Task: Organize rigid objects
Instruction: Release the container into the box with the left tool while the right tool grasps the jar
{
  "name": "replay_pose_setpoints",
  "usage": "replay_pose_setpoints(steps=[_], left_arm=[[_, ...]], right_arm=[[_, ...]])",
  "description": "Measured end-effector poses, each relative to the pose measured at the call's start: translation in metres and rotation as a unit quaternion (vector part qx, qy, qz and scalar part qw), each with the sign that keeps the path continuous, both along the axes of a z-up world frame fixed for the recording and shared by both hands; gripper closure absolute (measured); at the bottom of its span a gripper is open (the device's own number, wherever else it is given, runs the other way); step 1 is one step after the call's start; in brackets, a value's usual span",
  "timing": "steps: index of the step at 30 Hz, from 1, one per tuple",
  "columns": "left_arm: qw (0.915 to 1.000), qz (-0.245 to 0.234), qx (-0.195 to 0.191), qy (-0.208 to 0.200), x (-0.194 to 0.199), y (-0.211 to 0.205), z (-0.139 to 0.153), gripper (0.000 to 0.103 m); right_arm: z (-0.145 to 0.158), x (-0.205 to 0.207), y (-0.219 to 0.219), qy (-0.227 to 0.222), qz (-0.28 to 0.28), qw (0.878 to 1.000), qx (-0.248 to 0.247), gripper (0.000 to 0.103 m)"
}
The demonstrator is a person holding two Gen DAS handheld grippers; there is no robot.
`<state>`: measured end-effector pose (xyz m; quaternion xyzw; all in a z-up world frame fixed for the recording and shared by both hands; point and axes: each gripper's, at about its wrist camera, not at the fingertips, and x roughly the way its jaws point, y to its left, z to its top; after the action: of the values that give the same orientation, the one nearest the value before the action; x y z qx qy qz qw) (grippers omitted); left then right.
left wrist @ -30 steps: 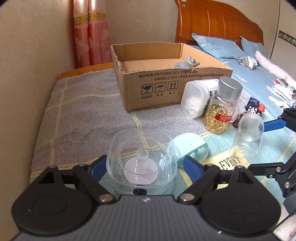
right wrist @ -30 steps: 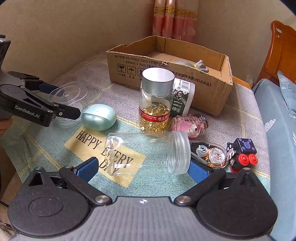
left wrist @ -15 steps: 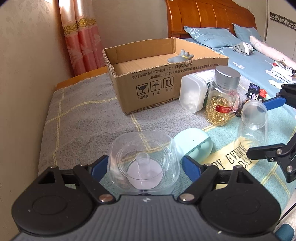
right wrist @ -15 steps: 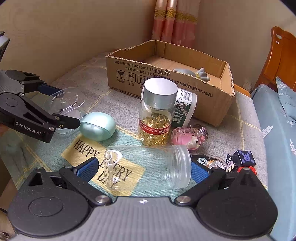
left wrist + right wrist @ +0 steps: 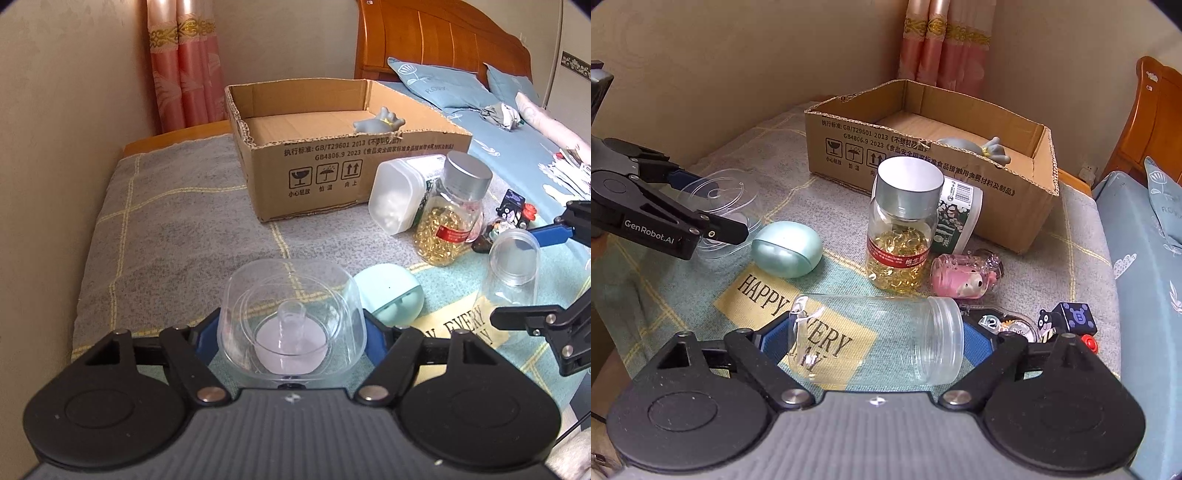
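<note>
My left gripper (image 5: 291, 332) is shut on a clear plastic box (image 5: 291, 317) and holds it above the cloth; it also shows in the right wrist view (image 5: 716, 199). My right gripper (image 5: 877, 339) is shut on a clear empty jar (image 5: 875, 343), held on its side; it also shows in the left wrist view (image 5: 513, 262). An open cardboard box (image 5: 332, 166) stands behind, with a grey toy (image 5: 380, 122) inside.
A mint oval case (image 5: 786, 249), a capsule bottle with a silver cap (image 5: 901, 229), a white tub (image 5: 956, 218), a pink toy jar (image 5: 964, 277) and small black toys (image 5: 1067, 321) lie on the cloth. A wall is at the left, a bed at the right.
Both grippers have risen a little with their objects held. The cardboard box looks closer to the left gripper than before.
</note>
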<state>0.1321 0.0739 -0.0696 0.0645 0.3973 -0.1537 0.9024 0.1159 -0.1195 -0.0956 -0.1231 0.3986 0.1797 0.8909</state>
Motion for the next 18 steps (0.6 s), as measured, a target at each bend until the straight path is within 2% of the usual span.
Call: replay_pose_setpoints(steps=[9,14,18], left_arm=[[0.9998,-0.001,0.005,-0.021,-0.003,-0.012,0.042,0.029],[0.9987,-0.006,0.0,-0.052,0.017,-0.025,0.071,0.029],[0.9972,-0.024,-0.004,-0.071,0.047,-0.041,0.09,0.029]], right_arm=[[0.025,-0.004,-0.02,0.001,0.024,1.0,0.008,0.01],[0.049,0.001,-0.039,-0.013,0.021,1.0,0.019,0.01],[0.067,0.006,-0.052,-0.031,0.015,0.999,0.024,0.01]])
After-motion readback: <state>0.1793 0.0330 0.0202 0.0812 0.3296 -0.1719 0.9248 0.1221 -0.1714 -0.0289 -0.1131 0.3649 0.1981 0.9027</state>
